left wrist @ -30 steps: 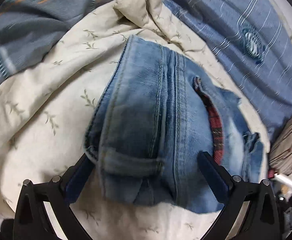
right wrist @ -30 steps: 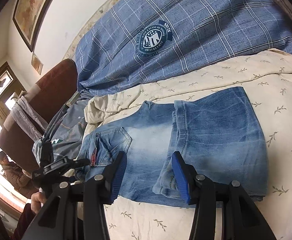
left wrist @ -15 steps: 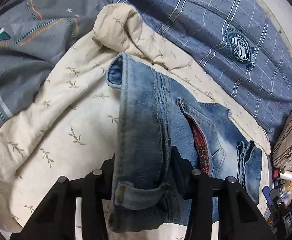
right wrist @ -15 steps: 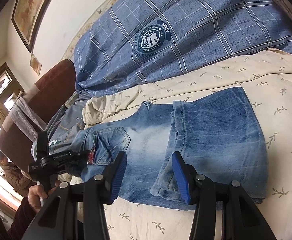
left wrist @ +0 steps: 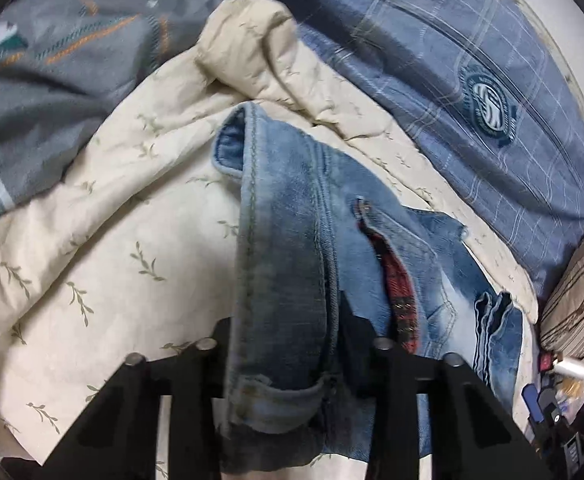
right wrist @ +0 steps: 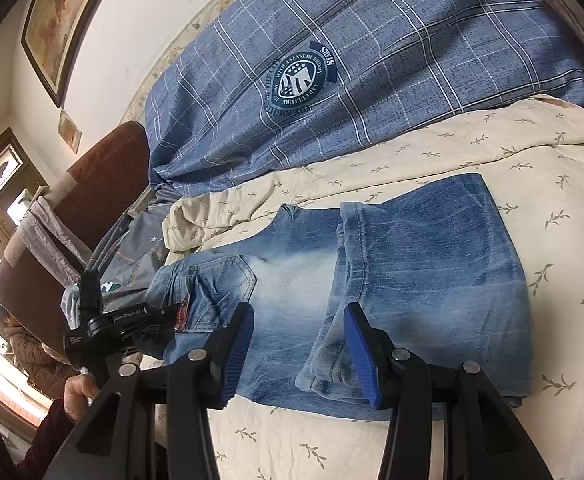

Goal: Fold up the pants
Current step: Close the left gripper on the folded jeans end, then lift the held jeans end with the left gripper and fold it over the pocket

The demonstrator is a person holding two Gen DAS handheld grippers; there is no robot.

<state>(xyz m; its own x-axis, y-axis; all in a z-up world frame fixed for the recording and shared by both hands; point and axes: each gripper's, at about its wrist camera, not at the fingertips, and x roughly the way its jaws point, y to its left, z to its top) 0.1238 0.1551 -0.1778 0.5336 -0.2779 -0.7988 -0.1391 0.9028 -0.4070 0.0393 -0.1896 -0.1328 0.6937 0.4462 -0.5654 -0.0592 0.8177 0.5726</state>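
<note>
Denim pants [right wrist: 392, 280] lying part-folded on cream quilt [right wrist: 532, 152] on bed. L tool [left wrist: 288, 344] pinched onto waistband, lifting it. R tool [right wrist: 298, 354] spread wide, hovering just above folded leg hem.

Faded blue jeans [right wrist: 392, 280] lie on the cream leaf-print quilt [right wrist: 532, 200], already folded over, the hemmed leg ends doubled back across the pale, washed-out thighs. Back pocket faces up near the waist. At that end the waistband [left wrist: 284, 280] is pinched and raised off the bed in the left tool [left wrist: 288, 344], red plaid lining [left wrist: 400, 292] peeking out.
</note>
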